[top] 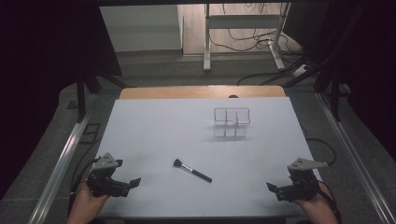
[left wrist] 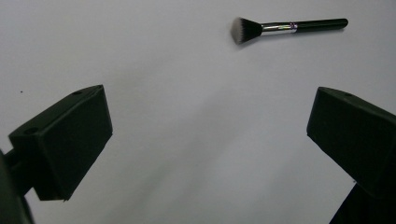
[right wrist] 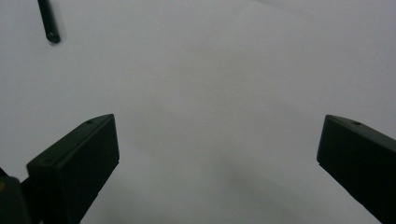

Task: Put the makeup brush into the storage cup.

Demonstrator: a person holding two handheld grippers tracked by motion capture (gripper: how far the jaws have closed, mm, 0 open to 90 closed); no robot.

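A brush [top: 192, 170] is laid flat mid-tabletop [top: 154, 126], w/ a clear organizer [top: 231, 122] at 1 o'clock. Left tool [top: 135, 182] & right tool [top: 270, 187] are held w/ jaws apart, nothing gripped.

Counter [top: 154, 135]: plain white top, no pattern, with a light wood-coloured strip along its far edge. Brush [top: 192, 170]: glossy black handle, silver band with a thin purplish line at the neck, bristles dark grey at the base fading to whitish tips. Organiser [top: 231, 122]: clear, colourless walls with pale grey edges. Left hand-held gripper [top: 131, 183]: matt black body and jaws, light grey plate on top. Right hand-held gripper [top: 273, 188]: same matt black, same light grey plate. Floor [top: 154, 70]: dull grey beyond the counter, with black cables.
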